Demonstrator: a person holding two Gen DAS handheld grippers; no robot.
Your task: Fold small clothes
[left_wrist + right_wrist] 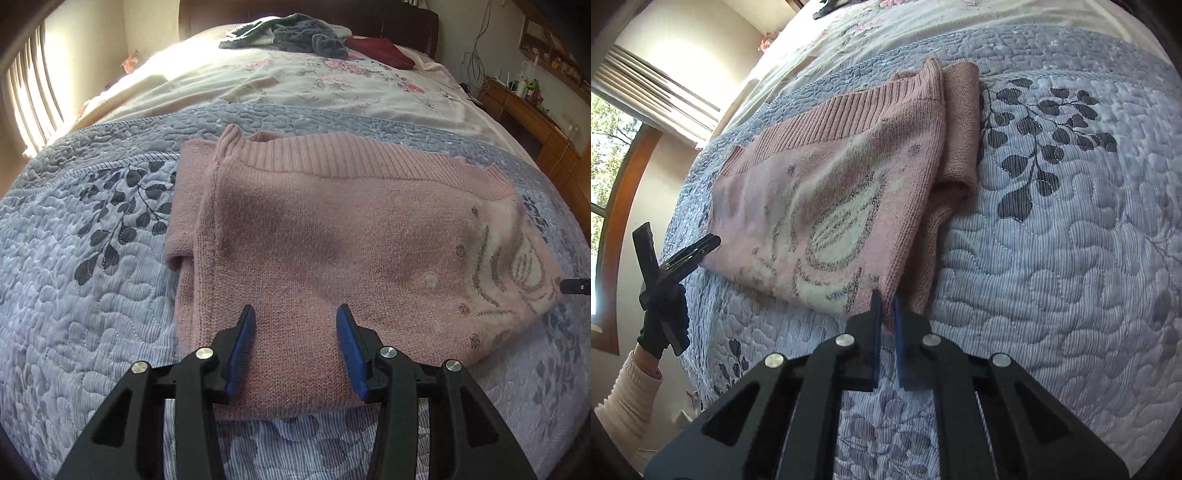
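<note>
Left wrist view: a pink sweater (332, 240), already folded into a rough rectangle, lies on a blue quilt (74, 295) across a bed. Its long axis runs left to right across the view, ribbed hem on the far side, white knitted pattern at the right end. The left gripper (295, 332) hovers over the sweater's near edge, fingers spread wide with knit visible between them, holding nothing. Whether the blue pads (242, 354) touch the fabric cannot be told. A dark tip at the sweater's right end is probably the other gripper.

Right wrist view: the sweater (831, 192) stretches away from the camera, up and to the left. The right gripper (885, 308) sits at its near corner, fingers almost pressed together, pinching what looks like the sweater's edge between them. The left gripper (692, 254), held in a gloved hand (663, 325), rests at the sweater's far left corner. The right gripper appears better placed to lift this end.
</note>
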